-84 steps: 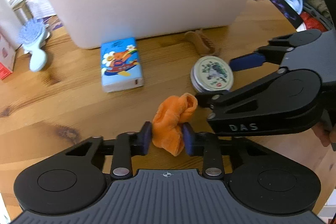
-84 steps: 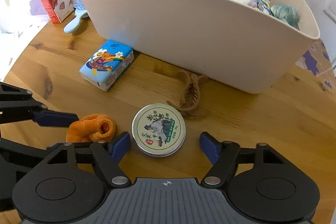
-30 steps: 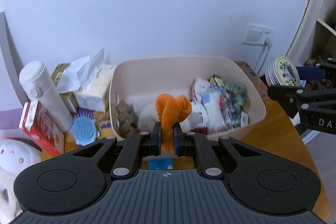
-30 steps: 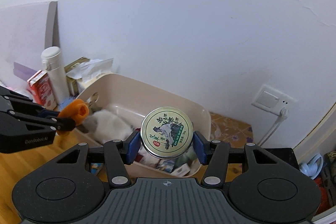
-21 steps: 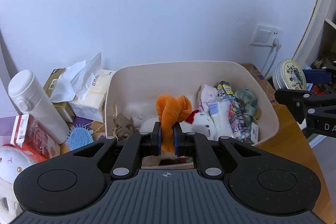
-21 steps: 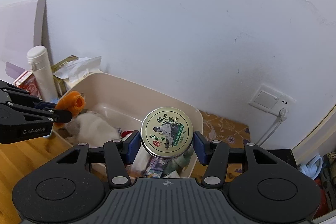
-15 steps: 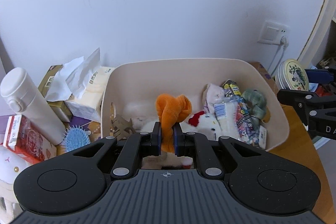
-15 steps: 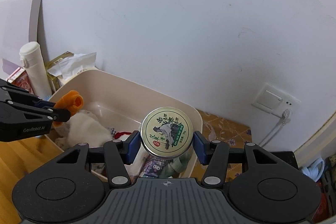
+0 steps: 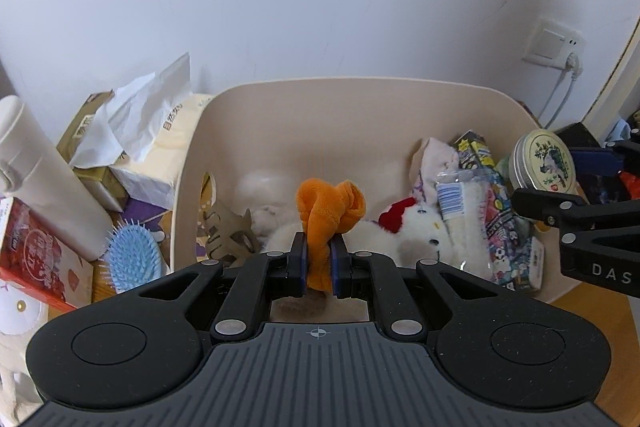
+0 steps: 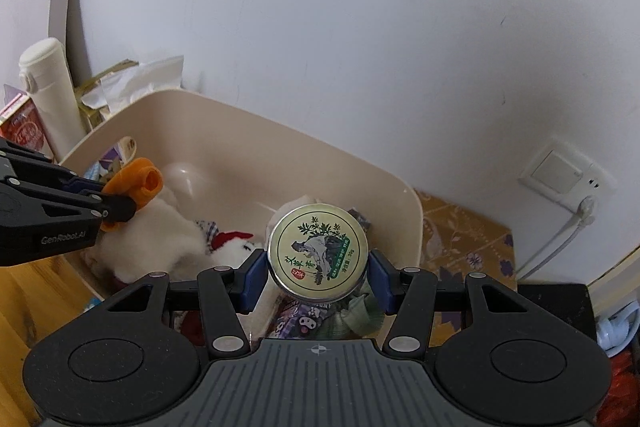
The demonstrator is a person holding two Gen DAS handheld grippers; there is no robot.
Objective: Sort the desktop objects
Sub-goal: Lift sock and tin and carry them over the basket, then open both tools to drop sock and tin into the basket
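My left gripper (image 9: pixel 319 259) is shut on an orange cloth scrunchie (image 9: pixel 330 205) and holds it above the beige plastic bin (image 9: pixel 352 95). My right gripper (image 10: pixel 318 277) is shut on a round tin (image 10: pixel 318 253) with a green plant picture, held over the bin's right end (image 10: pixel 412 211). The tin also shows at the right of the left wrist view (image 9: pixel 544 163). The scrunchie shows at the left of the right wrist view (image 10: pixel 136 183). The bin holds a white plush toy (image 9: pixel 416 231), a hair claw (image 9: pixel 228 231) and several packets (image 9: pixel 480 203).
Left of the bin stand a white flask (image 9: pixel 36 179), a tissue pack (image 9: pixel 160 131), a blue hairbrush (image 9: pixel 132 259) and a red carton (image 9: pixel 28 251). A wall socket with a cable (image 9: pixel 554 45) is at the right. The wooden table edge (image 9: pixel 596 307) shows lower right.
Both grippers have lifted their objects from the table and carried them forward over the bin. The bin now fills more of both views.
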